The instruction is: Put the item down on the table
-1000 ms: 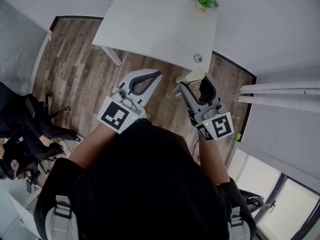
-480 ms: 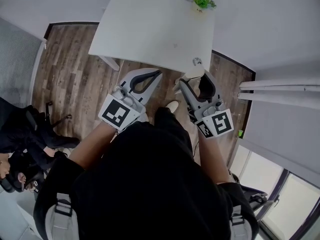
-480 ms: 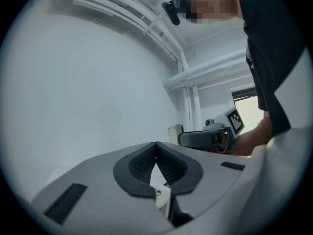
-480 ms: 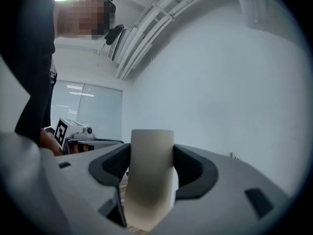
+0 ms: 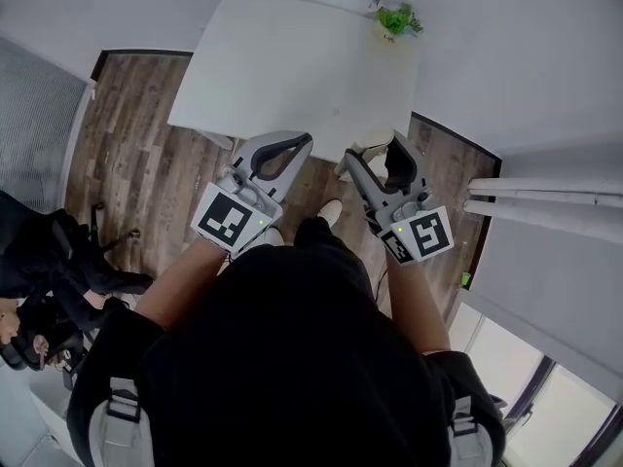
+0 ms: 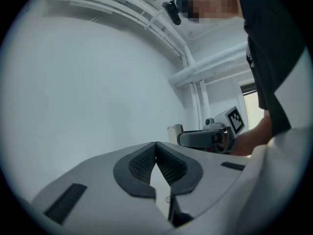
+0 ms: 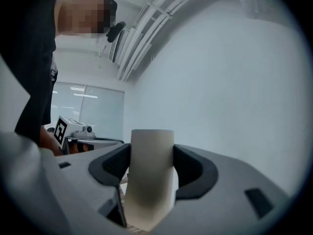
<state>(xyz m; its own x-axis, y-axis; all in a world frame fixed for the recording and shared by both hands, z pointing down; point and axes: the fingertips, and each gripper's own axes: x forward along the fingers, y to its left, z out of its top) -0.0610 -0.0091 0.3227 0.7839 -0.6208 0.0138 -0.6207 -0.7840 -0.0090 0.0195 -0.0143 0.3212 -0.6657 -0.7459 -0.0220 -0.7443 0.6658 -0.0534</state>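
Item: pale cream cylindrical roll (image 7: 150, 180), clamped between the jaws of right gripper (image 5: 376, 154), held by the near edge of white rectangular table (image 5: 292, 66). Left gripper (image 6: 156, 153): jaws together, empty. Set-down apparently not yet done

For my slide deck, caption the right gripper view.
Right tool clamped on a pale cylindrical item, white wall behind.

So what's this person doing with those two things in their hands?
A person stands at a white table holding a grabbing tool in each hand. The right tool is clamped on a pale cylinder, held near the table's front edge and not yet set down. The left tool is shut and empty. A small green plant sits at the table's far corner.
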